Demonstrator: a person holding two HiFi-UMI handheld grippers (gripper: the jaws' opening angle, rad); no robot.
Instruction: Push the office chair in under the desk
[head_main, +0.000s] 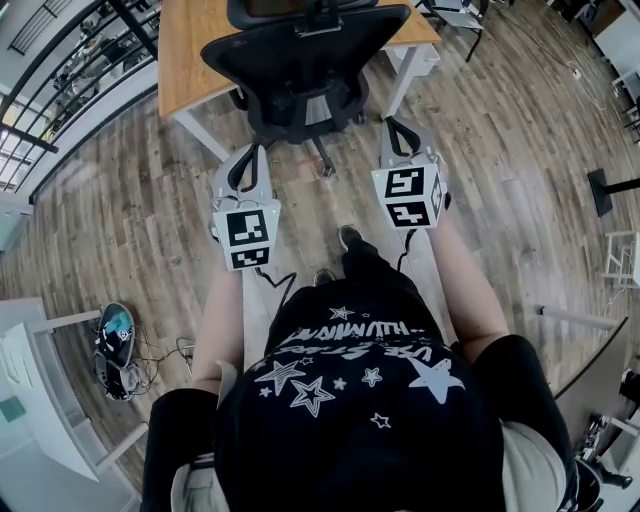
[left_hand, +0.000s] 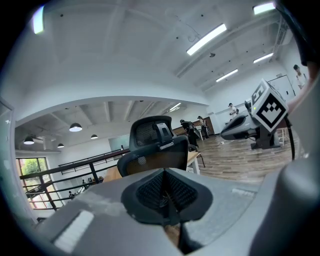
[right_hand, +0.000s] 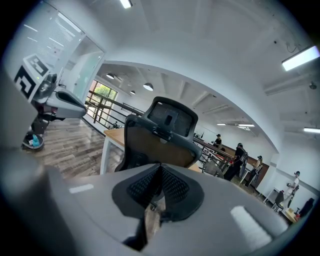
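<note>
One office chair (head_main: 305, 60) just beyond left claw (head_main: 250, 152) and right claw (head_main: 396, 125) — apart.

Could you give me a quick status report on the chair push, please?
Left tool and right tool shut, empty. Office chair at desk edge, untouched, ahead of both. Nothing seen in the way.

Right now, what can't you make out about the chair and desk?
- Office chair wheels: head view, mostly hidden under its seat and backrest.
- Desk far side: head view, cut off by the top edge.
- Chair's lower half: gripper views, blocked by the left gripper and right gripper themselves.
</note>
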